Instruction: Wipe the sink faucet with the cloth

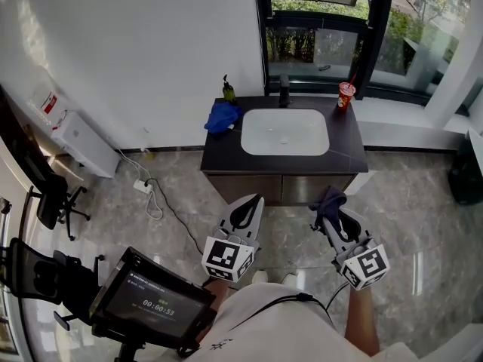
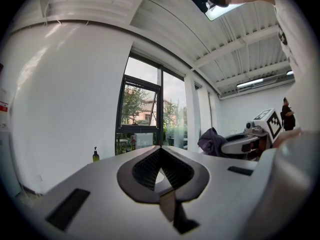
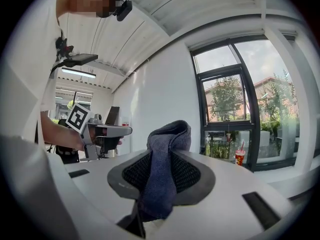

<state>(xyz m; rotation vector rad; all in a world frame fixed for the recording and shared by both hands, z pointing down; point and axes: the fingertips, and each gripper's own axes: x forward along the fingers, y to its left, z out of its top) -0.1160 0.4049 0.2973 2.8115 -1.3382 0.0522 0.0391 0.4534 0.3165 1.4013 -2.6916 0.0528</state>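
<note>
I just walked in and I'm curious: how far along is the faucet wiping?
Done: the dark grey-purple towelling cloth is clamped in the right gripper. In hand: that gripper hangs over the grey floor, short of the dark vanity. Left: everything else; the black faucet behind the white basin is untouched.

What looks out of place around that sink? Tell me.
A blue cloth lies crumpled at the left edge of the counter, and a red cup with a straw stands at its right rear corner, unusual there. Nothing looks spilled or damaged.
</note>
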